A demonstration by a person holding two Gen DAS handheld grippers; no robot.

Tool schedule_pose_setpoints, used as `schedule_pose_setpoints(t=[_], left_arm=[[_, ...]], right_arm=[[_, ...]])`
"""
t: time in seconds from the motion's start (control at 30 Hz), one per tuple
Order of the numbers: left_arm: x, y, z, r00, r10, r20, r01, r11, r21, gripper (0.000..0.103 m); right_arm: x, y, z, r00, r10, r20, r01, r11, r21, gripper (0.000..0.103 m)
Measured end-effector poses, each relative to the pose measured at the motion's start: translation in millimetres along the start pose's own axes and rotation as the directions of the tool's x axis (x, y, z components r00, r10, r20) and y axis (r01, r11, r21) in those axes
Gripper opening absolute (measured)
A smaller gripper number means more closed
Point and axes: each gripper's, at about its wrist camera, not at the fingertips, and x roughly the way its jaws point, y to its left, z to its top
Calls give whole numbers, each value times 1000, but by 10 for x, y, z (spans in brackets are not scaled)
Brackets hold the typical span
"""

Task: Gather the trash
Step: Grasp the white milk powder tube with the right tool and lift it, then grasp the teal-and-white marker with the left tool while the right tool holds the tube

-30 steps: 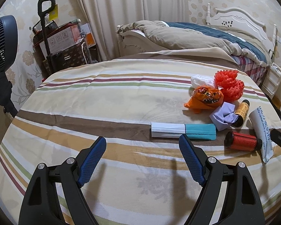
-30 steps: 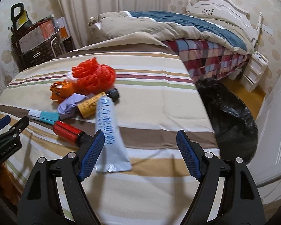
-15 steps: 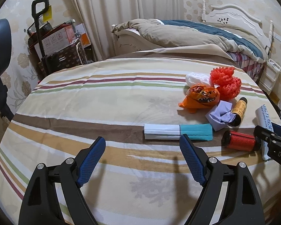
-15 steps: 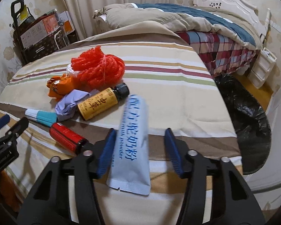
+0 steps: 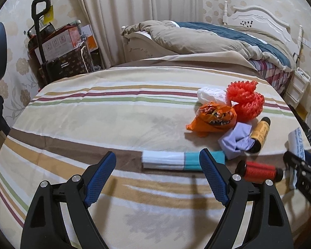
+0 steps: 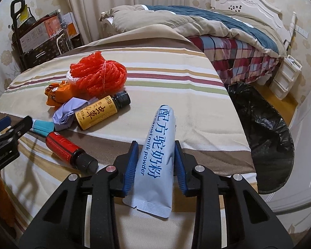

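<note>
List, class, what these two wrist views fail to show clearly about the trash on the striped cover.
- White bag: right wrist view, mostly hidden behind the red mesh.
- Milk powder sachet: left wrist view, cut off at the edge.
- Red bottle: left wrist view, motion-blurred.
- Black bag: contents too dark.

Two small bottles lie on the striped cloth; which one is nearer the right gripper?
The red bottle, just beside the right gripper; the yellow bottle lies farther back by the purple wrapper.

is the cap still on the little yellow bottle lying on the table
Yes, the yellow bottle lies on its side on the striped tablecloth with its black cap on, beside the crumpled purple wrapper.
</note>
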Motion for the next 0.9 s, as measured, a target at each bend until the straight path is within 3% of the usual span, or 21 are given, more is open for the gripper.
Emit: schedule_pose_setpoints(t=[0.23, 0.63, 0.9], left_arm=[[177, -105, 75, 996, 64, -59, -63, 998, 9, 82], [51, 26, -153, 994, 15, -108, -10, 999, 45, 82], [-55, 120, -220, 995, -11, -96, 14, 999, 32, 82]], right_arm=[[-10, 3, -5, 1000, 5, 1, -5, 1000, 4, 34], [-16, -8, -9, 1000, 13, 3, -13, 1000, 11, 34], [-19, -13, -14, 1000, 13, 3, -13, 1000, 11, 34]])
